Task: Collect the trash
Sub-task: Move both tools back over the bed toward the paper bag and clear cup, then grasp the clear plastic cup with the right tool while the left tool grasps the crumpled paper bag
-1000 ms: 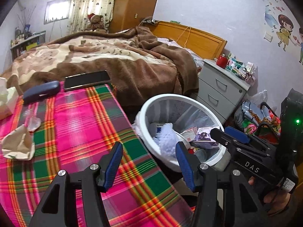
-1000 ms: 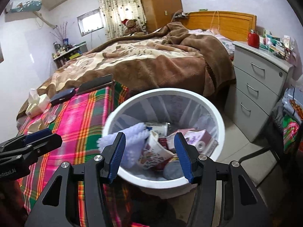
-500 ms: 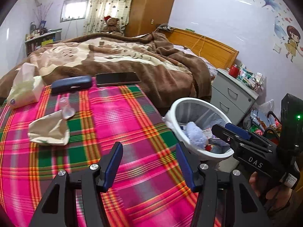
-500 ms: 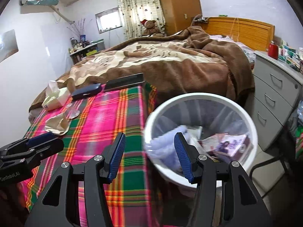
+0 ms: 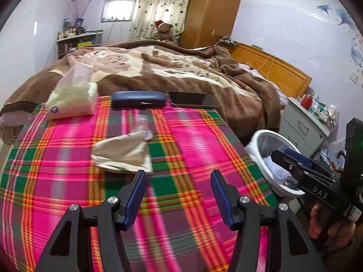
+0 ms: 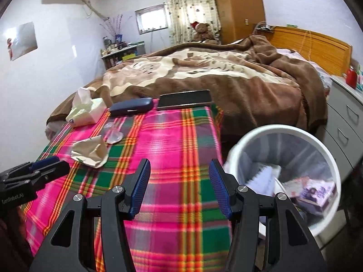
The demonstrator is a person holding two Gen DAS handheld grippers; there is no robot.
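A crumpled beige paper bag [image 5: 123, 151] lies on the pink plaid tablecloth [image 5: 192, 140], just beyond my open, empty left gripper [image 5: 178, 189]. It also shows in the right wrist view [image 6: 90, 150]. A clear plastic scrap [image 5: 141, 122] lies just behind it, also seen from the right wrist [image 6: 114, 134]. My right gripper [image 6: 179, 184] is open and empty over the table's right part. The white trash bin [image 6: 326, 154] with a liner holds paper trash, right of the table; it also shows in the left wrist view [image 5: 261, 140].
A tissue pack [image 5: 72, 100], a dark blue glasses case [image 5: 138, 99] and a black tablet [image 6: 185, 99] lie along the table's far edge. Behind is a bed with a brown blanket [image 5: 181, 68]. A grey drawer cabinet [image 6: 347, 122] stands beyond the bin.
Both grippers have swung left from over the bin to over the table. The paper bag now lies near the left gripper. Both stay open and empty.
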